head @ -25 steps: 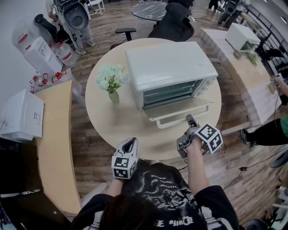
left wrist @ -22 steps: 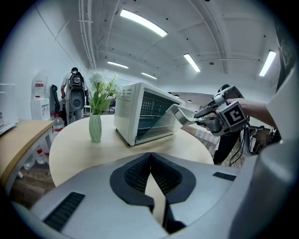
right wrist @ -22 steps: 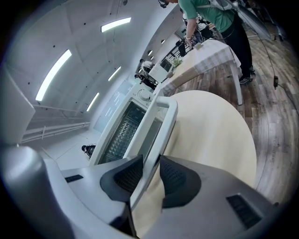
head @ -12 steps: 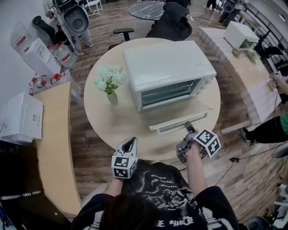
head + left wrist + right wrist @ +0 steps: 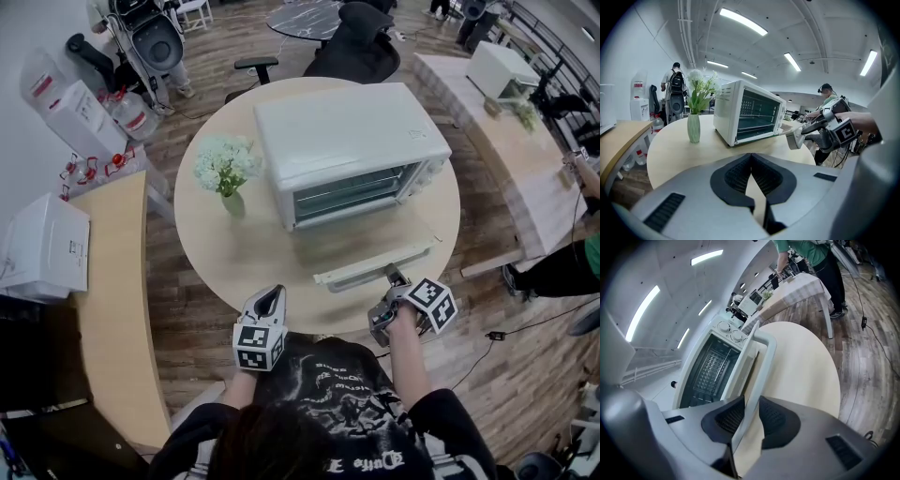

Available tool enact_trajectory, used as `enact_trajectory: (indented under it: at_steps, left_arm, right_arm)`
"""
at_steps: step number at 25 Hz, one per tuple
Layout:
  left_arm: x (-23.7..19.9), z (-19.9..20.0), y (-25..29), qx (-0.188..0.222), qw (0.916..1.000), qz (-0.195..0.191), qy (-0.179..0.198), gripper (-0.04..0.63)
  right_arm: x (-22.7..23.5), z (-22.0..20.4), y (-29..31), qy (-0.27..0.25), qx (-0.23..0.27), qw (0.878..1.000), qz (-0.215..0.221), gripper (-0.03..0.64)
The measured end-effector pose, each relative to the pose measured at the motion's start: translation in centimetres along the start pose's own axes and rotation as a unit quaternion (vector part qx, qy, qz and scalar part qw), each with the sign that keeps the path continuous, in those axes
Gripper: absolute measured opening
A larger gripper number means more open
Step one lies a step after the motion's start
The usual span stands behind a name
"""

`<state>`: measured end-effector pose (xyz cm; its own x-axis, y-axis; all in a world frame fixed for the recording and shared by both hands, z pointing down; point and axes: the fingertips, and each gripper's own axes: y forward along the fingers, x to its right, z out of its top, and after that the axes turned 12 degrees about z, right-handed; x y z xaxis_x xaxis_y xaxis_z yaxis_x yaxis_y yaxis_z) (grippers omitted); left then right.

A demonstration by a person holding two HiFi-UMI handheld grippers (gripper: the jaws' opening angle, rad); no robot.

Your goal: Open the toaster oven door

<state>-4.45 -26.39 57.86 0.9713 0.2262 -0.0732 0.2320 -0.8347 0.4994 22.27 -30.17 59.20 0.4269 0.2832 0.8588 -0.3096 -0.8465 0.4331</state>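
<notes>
A white toaster oven (image 5: 347, 141) stands on the round table (image 5: 211, 262). Its glass door (image 5: 370, 246) hangs down almost flat toward me. My right gripper (image 5: 393, 277) is shut on the right end of the door handle (image 5: 361, 275). The handle bar (image 5: 761, 364) runs between the pads, and the jaws have just been closing on it. The oven's rack and cavity (image 5: 710, 366) show behind it. My left gripper (image 5: 272, 298) rests at the table's near edge, shut and empty (image 5: 751, 157), apart from the oven (image 5: 745, 112).
A vase of white flowers (image 5: 228, 171) stands left of the oven. A long wooden counter (image 5: 112, 281) runs along the left, and an office chair (image 5: 361, 47) is behind the table. A second table (image 5: 511, 150) and a person (image 5: 572, 267) are at the right.
The door has swung further down and toward me. My right gripper came down and back with the handle in it. The left gripper has not moved.
</notes>
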Motion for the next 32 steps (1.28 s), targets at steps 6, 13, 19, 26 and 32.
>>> enact_trajectory:
  at_steps: [6, 13, 19, 26, 32]
  left_arm:
    - [-0.2, 0.1, 0.2, -0.002, 1.0, 0.004, -0.002, 0.02]
    - [0.0, -0.1, 0.3, -0.005, 1.0, 0.004, 0.0, 0.02]
    - [-0.1, 0.0, 0.4, -0.006, 0.9999, 0.009, -0.001, 0.02]
    - [-0.2, -0.5, 0.1, -0.01, 0.9998, 0.015, -0.001, 0.02]
    - [-0.6, -0.9, -0.1, -0.011, 0.9997, 0.021, -0.002, 0.02]
  right_arm:
    - [1.6, -0.5, 0.1, 0.014, -0.006, 1.0, -0.004, 0.103]
    - [4.1, -1.4, 0.3, 0.026, -0.016, 0.999, -0.019, 0.103]
    - [5.6, -1.9, 0.6, 0.026, -0.024, 0.999, -0.028, 0.103]
    - [6.5, -2.2, 0.8, 0.035, -0.016, 0.999, -0.005, 0.102]
    - [7.4, -2.6, 1.2, 0.024, -0.004, 1.0, 0.017, 0.103]
